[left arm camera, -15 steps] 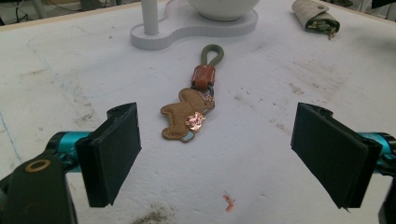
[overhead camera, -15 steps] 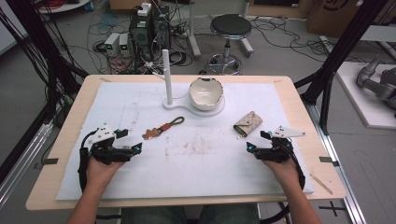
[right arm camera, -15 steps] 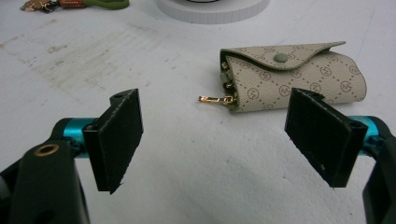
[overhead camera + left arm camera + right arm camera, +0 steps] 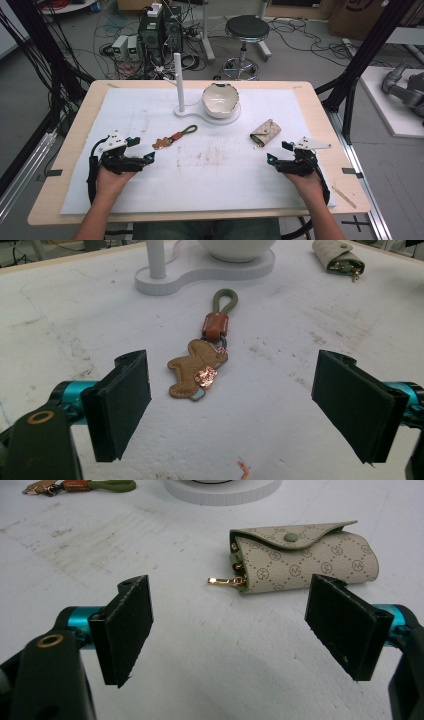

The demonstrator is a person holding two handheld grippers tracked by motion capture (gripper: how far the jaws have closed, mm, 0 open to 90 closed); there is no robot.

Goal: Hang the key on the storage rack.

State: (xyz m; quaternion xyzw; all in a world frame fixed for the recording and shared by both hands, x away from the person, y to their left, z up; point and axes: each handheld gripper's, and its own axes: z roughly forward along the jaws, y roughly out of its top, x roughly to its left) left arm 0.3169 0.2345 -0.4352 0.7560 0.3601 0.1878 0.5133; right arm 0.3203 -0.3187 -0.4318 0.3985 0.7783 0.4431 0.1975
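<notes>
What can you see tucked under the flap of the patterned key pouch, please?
At the open end of the key pouch, gold hooks poke out from under the snapped flap. Whatever lies deeper inside is covered by the flap.

In the left gripper view, the bowl (image 4: 236, 249) on the white stand (image 4: 200, 271) is cut off by the top edge, as is the stand's post (image 4: 156, 257). Right of the stand, the key pouch (image 4: 337, 255) is partly cropped.

White bowl (image 4: 220, 99) on white stand (image 4: 201, 112) with upright post (image 4: 179, 82), stained white mat (image 4: 210, 165), black stool (image 4: 246, 28) behind table
</notes>
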